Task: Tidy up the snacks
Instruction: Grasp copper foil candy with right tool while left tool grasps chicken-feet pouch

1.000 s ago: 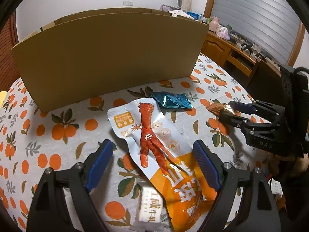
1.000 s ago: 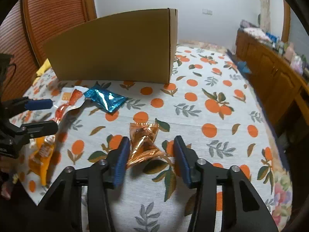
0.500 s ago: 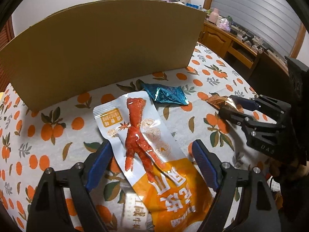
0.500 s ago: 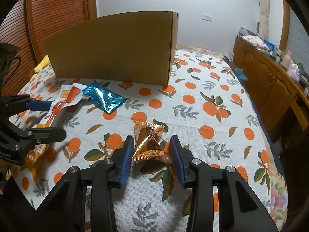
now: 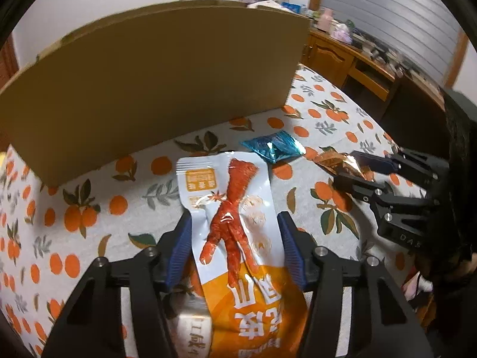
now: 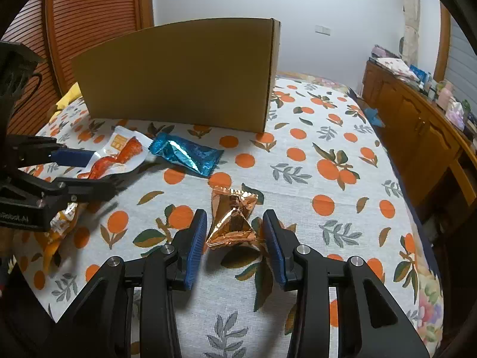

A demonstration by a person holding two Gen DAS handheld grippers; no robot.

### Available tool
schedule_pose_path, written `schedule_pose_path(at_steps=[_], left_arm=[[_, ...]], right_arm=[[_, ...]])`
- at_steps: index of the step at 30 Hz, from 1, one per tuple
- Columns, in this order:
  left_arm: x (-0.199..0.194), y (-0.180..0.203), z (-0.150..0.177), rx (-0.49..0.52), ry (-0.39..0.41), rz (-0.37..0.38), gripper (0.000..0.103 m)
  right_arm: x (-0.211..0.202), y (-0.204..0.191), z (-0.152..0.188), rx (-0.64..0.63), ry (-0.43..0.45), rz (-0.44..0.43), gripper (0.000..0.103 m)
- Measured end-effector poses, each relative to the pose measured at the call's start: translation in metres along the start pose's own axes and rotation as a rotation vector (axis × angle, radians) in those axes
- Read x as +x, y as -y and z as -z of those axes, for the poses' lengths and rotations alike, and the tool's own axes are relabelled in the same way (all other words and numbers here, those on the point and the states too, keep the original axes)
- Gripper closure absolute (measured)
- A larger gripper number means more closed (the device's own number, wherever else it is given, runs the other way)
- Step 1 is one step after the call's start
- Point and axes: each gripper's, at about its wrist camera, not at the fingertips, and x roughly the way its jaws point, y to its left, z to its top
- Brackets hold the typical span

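Note:
My left gripper [image 5: 234, 250] is shut on a white and orange chicken-foot snack pouch [image 5: 238, 238] and holds it off the table; it also shows in the right wrist view [image 6: 119, 158]. My right gripper [image 6: 235, 244] is shut on a copper foil snack packet [image 6: 232, 217], seen in the left wrist view [image 5: 342, 161] too. A blue foil packet [image 6: 186, 152] lies on the tablecloth between them, also visible in the left wrist view [image 5: 274, 146]. A large cardboard box [image 6: 179, 74] stands behind the snacks.
A small silver packet [image 5: 190, 325] sits under the pouch near my left gripper. The orange-print tablecloth [image 6: 313, 155] covers the table. A wooden sideboard [image 6: 417, 119] runs along the right. A wooden slatted door [image 6: 89, 15] is at the back left.
My left gripper closed on the chicken-foot pouch and lifted it. My right gripper tightened on the copper packet and raised it slightly.

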Motion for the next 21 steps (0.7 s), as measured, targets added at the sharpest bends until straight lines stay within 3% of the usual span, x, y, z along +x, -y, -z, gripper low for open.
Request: schedule_pose_path(at_steps=[11,21], left_arm=[[-0.009,0.002,-0.005,0.031,0.049,-0.008,0.050],[-0.035,-0.003,-0.010,0.000,0.149,0.008,0.050]], right_arm=[[0.000,-0.001,0.001,-0.009,0.002,-0.001,0.064],[-0.007,-0.002,0.002,-0.015,0.039,-0.005,0.080]])
